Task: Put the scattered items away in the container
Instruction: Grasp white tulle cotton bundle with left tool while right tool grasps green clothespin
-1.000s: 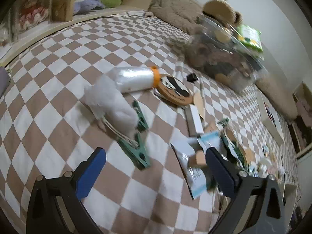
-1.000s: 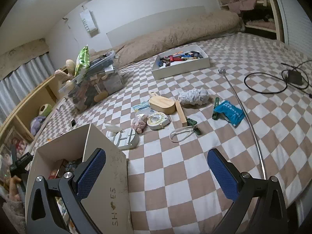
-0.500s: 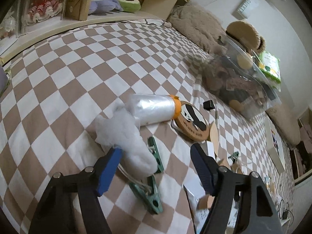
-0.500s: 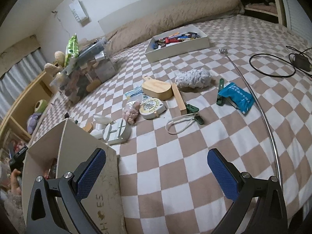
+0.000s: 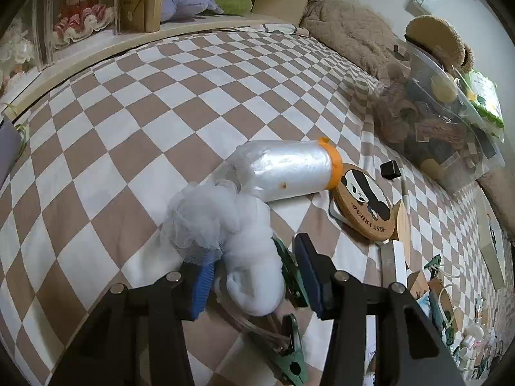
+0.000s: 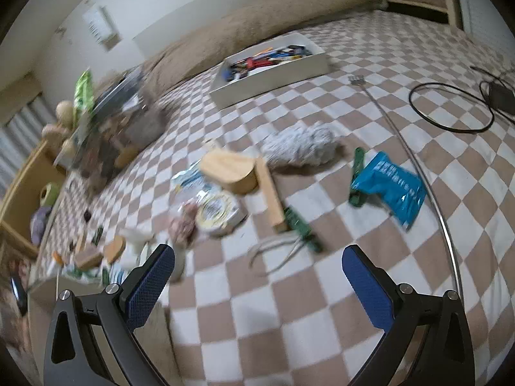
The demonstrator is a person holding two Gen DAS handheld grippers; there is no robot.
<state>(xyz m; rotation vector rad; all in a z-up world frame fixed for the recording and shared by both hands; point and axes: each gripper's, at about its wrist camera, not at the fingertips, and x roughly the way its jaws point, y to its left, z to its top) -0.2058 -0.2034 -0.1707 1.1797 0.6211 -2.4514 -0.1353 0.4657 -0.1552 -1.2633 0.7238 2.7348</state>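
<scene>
The white mesh bath puff (image 5: pixel 231 241) lies lengthwise between the closing left tongs (image 5: pixel 254 281) — right tongs (image 6: pixel 257 276) gape empty, farther off.

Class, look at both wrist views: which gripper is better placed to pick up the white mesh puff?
Left. The left gripper straddles the white mesh puff, jaws closing; the right gripper hangs open above bare bedspread.

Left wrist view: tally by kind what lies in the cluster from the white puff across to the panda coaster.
White mesh puff: 1
Green clips: 2
Clear film roll: 1
Panda coaster: 1
Total: 5
</scene>
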